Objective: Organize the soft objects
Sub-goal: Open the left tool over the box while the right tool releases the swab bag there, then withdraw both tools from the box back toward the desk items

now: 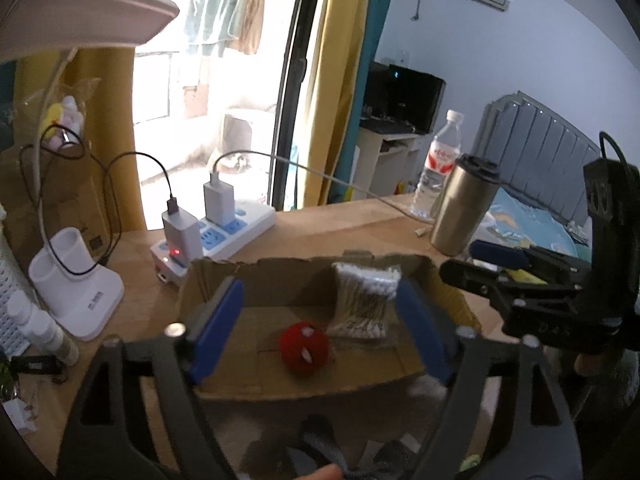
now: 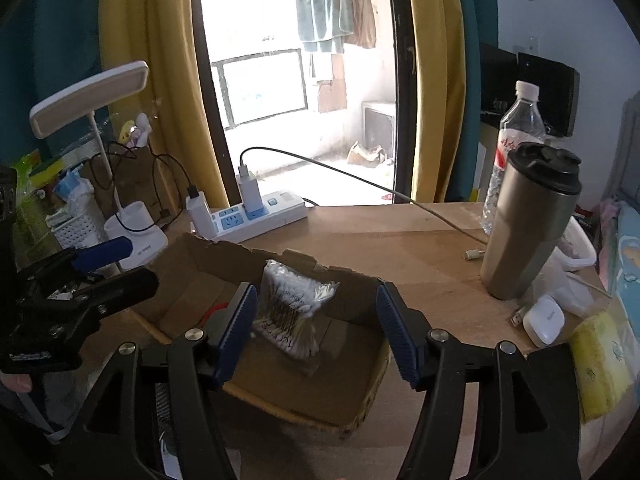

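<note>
Two sets of hand-held tongs hover over a shallow cardboard box [image 1: 224,280] on a wooden counter [image 2: 400,236]. The left tongs [image 1: 320,328] stand spread wide, their blue pads clear of a red plush ball [image 1: 305,345] with white eye patches that lies on the box floor between them. The right tongs [image 2: 316,334] are also spread, pinching nothing; a clear packet of cotton swabs [image 2: 294,312] leans against the box's far wall between their pads, touching neither as far as can be seen. In the left view the packet sits just beside the ball, on its right. Behind the box lie a white power strip [image 2: 256,220] with chargers plugged in and a white lamp base [image 1: 76,296]; a steel tumbler [image 2: 528,220] and a water bottle [image 2: 516,132] stand near the counter's right end.
</note>
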A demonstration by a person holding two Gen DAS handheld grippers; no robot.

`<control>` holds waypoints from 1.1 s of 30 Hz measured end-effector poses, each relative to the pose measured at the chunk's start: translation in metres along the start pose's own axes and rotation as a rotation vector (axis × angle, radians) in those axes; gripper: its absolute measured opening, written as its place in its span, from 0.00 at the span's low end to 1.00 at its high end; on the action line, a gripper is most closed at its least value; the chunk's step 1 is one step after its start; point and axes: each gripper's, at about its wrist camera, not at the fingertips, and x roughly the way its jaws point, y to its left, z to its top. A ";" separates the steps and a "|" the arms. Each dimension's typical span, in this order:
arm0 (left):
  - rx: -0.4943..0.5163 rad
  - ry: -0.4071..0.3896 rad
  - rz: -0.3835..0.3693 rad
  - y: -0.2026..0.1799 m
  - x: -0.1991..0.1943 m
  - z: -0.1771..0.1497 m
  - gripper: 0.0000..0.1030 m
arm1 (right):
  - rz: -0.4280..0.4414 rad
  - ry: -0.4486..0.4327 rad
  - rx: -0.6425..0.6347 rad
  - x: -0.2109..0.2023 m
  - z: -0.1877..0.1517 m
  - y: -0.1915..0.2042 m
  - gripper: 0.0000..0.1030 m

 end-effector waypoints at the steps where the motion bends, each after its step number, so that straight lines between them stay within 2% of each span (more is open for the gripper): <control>1: -0.004 -0.005 -0.007 0.000 -0.004 0.000 0.85 | -0.001 -0.004 0.000 -0.004 -0.001 0.001 0.64; 10: 0.020 -0.068 -0.005 -0.014 -0.043 -0.005 0.86 | -0.016 -0.048 -0.005 -0.042 -0.010 0.012 0.64; 20: 0.023 -0.080 0.005 -0.022 -0.070 -0.018 0.86 | -0.034 -0.078 -0.002 -0.075 -0.025 0.023 0.66; 22: 0.024 -0.085 0.005 -0.023 -0.076 -0.021 0.86 | -0.038 -0.086 -0.001 -0.080 -0.028 0.024 0.73; 23: 0.024 -0.087 0.004 -0.024 -0.079 -0.023 0.86 | -0.038 -0.089 -0.002 -0.083 -0.029 0.025 0.73; 33: 0.022 -0.089 -0.004 -0.026 -0.098 -0.041 0.86 | -0.042 -0.088 -0.015 -0.100 -0.046 0.040 0.74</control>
